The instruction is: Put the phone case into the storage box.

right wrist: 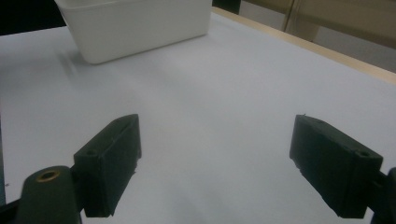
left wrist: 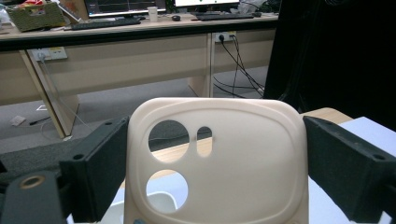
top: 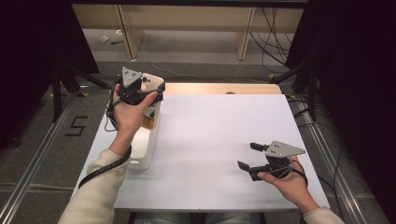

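Observation:
A cream-coloured phone case (left wrist: 233, 168) with round camera cut-outs stands upright between the jaws of my left gripper (left wrist: 215, 154), which press on both of its sides. From the high view, the left gripper (top: 152, 91) holds the case (top: 153, 82) above the far end of a white bin (top: 144, 151) at the table's left edge. My right gripper (top: 248, 155) rests low over the white table top (top: 210, 135) at the near right, open with nothing between its jaws. In the right gripper view its jaws (right wrist: 215, 158) stand wide apart over bare table.
The white bin (right wrist: 140, 28) lies beyond the right gripper's jaws. A wooden strip (top: 219, 88) runs along the table's far edge. Desks, cables and monitors stand on the floor beyond. A dark stand leg is left of the table.

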Tool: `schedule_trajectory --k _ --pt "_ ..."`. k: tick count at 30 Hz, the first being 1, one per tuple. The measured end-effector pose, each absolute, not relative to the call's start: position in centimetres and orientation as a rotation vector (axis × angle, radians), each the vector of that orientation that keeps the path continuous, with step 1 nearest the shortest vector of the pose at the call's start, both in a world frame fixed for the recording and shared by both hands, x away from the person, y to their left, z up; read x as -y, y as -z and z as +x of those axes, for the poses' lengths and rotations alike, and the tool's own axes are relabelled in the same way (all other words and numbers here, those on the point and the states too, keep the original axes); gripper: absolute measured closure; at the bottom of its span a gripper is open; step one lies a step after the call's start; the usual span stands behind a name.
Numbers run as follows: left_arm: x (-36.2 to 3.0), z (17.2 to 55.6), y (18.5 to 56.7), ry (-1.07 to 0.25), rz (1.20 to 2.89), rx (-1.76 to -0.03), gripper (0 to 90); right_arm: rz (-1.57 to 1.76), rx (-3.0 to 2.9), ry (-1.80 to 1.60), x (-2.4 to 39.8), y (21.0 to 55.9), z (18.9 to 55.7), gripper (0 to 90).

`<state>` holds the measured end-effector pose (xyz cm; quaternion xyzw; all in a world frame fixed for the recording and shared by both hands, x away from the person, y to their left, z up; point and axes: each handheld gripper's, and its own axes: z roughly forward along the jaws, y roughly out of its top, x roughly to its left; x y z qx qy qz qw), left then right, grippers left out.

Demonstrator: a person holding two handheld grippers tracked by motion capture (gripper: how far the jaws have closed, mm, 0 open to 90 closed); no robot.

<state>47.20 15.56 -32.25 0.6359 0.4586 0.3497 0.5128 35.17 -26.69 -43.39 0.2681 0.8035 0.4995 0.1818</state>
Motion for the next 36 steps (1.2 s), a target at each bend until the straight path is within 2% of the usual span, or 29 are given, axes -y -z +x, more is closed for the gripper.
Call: schedule_trajectory --k 36 --pt "-16.9 47.6 32.7 -0.889 1.483 -1.181 10.8 0.756 -2.269 -1.412 26.7 43.4 35.2 17.6"
